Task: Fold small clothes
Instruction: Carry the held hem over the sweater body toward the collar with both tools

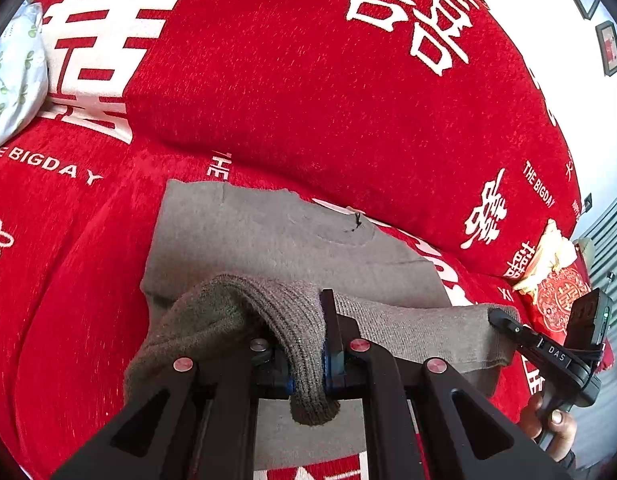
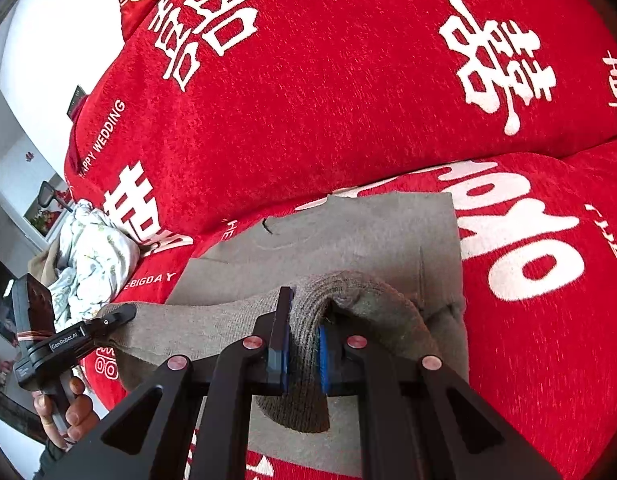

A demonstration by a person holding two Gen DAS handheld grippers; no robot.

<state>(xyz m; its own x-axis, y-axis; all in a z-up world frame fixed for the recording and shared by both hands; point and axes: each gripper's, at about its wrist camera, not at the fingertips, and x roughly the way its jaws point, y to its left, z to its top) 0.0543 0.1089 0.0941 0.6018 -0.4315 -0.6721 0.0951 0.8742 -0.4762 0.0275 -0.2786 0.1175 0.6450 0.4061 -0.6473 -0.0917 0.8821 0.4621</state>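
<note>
So both claws were clamped tight on the ribbed hem of the grey sweater (image 1: 268,240). The left gripper (image 1: 324,360) had one corner bunched between its pads at the bottom middle of its own view, and the right gripper (image 2: 302,360) had the other corner the same way. The rest of the sweater lay flat on the red sofa cover (image 1: 268,100), middle of both frames, neckline up toward the back cushion.

My take on doing this fold well: keep both hands level so the hem stays taut between them, carry it over toward the neckline, and lay it down square with the far edge before letting go. If one side leads, the fold would probably go crooked.

Surface was soft chenille with big white lettering, so it likely grips the knit a bit. A floral cloth (image 2: 92,248) sat at the left of the right wrist view, and a red tissue box (image 1: 560,292) at the right edge of the left one.
</note>
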